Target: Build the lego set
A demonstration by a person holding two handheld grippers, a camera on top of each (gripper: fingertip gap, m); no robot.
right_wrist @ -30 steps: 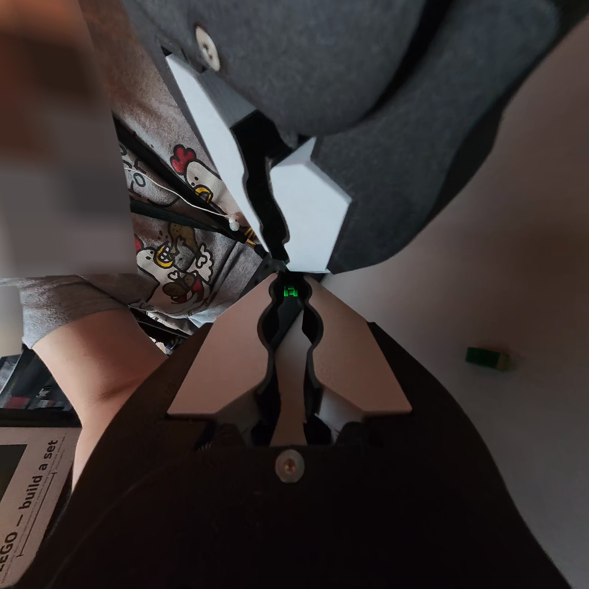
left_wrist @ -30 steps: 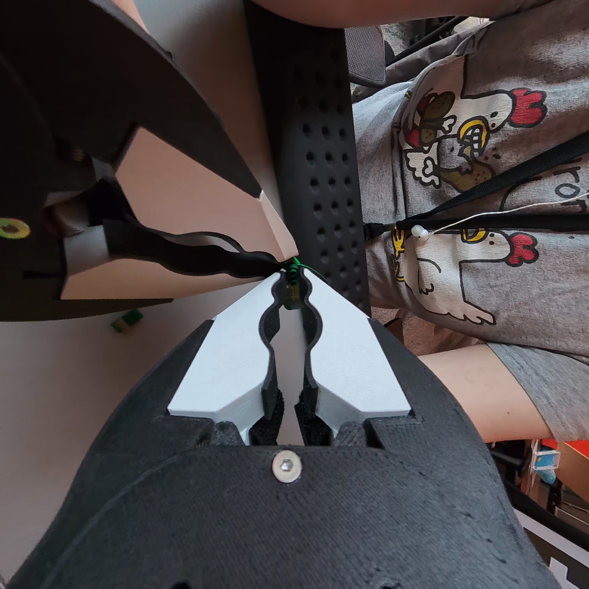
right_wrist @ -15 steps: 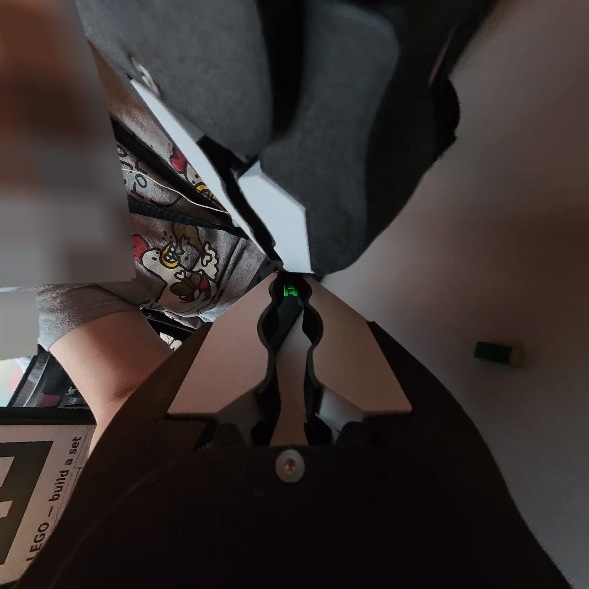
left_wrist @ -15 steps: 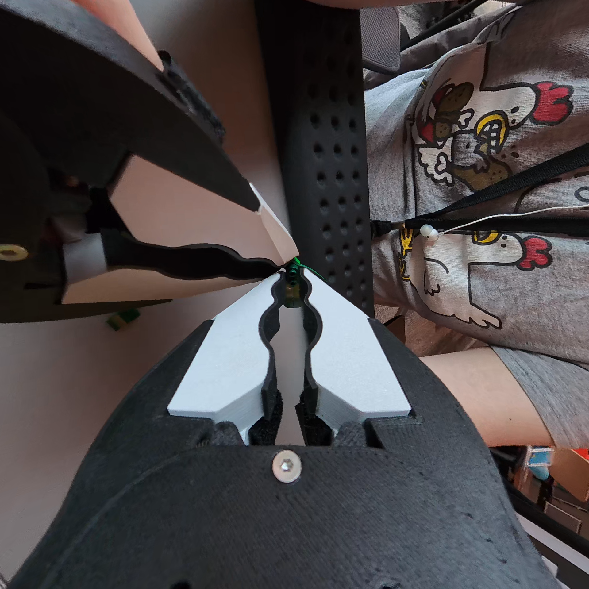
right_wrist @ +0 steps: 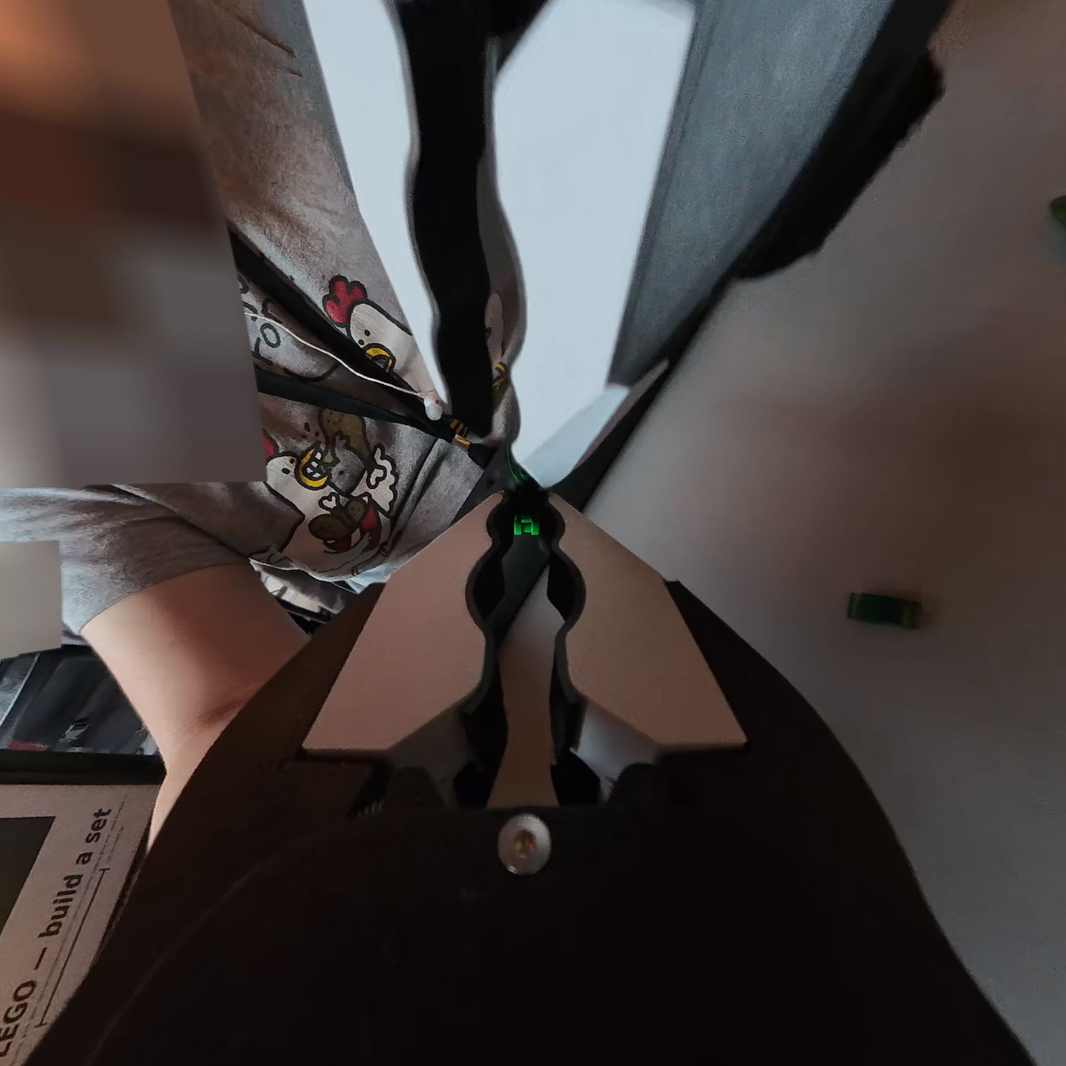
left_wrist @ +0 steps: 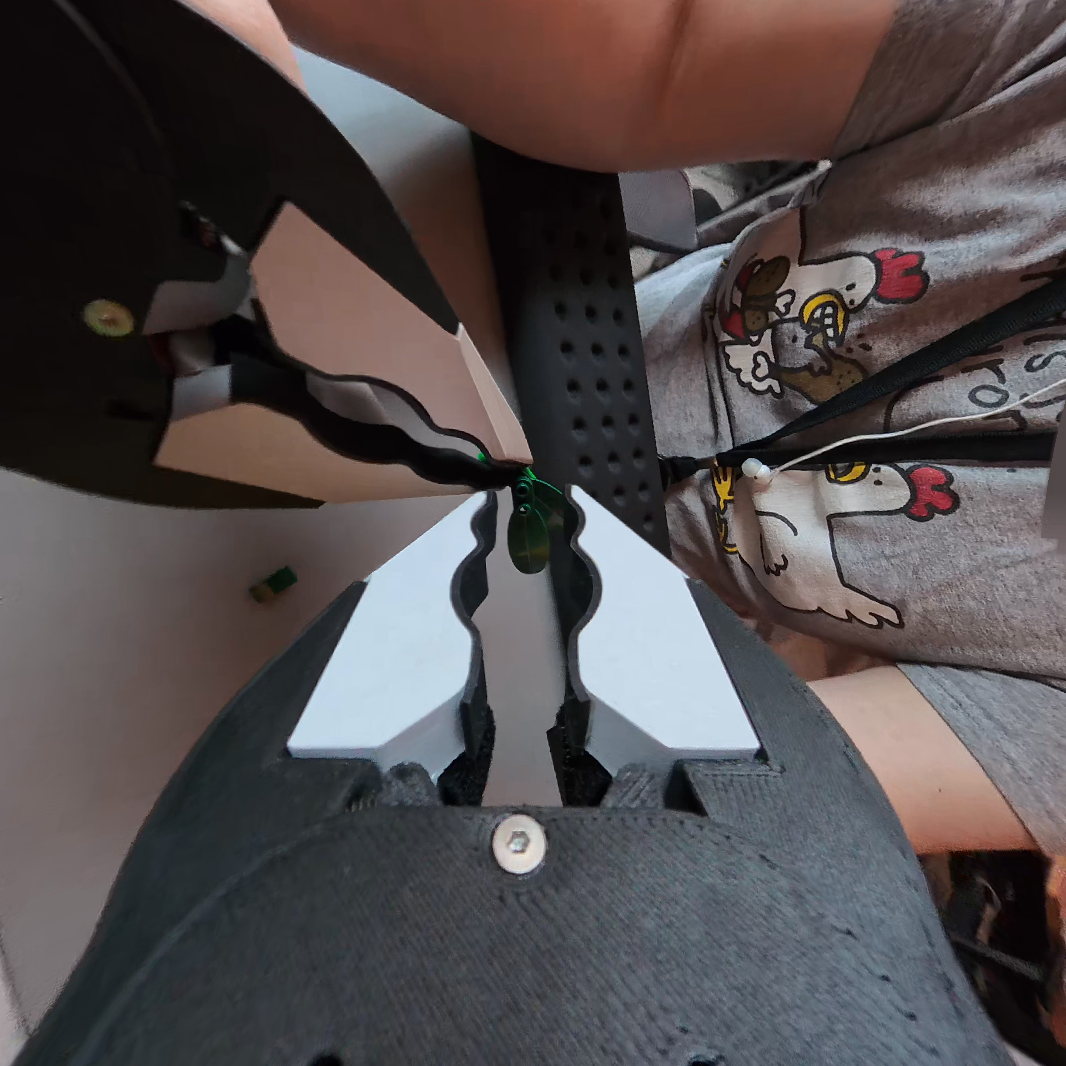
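Observation:
My right gripper (right_wrist: 525,503), with tan fingers, is shut on a small bright green lego piece (right_wrist: 526,526). In the left wrist view it comes in from the left (left_wrist: 503,470), and dark green leaf pieces (left_wrist: 528,533) hang from its tip. My left gripper (left_wrist: 532,499), with white fingers, is open, and the leaves sit in the gap between its jaws. I cannot tell whether a leaf touches its right finger. In the right wrist view the left gripper (right_wrist: 503,458) points down at my right fingertips, tip to tip. Both are held above the pale table (left_wrist: 144,663).
A loose green brick (left_wrist: 274,582) lies on the table; it also shows in the right wrist view (right_wrist: 882,608). Another green bit (right_wrist: 1058,213) sits at the right edge. A black perforated table edge (left_wrist: 582,346), the person's torso and arms are close behind. A printed sheet (right_wrist: 52,894) lies lower left. The grippers are tip to tip, or close to it.
My left gripper has opened its jaws from around the leaf piece. The leaves now hang free in the gap, held by the right gripper. The left gripper has swung round in the right wrist view.

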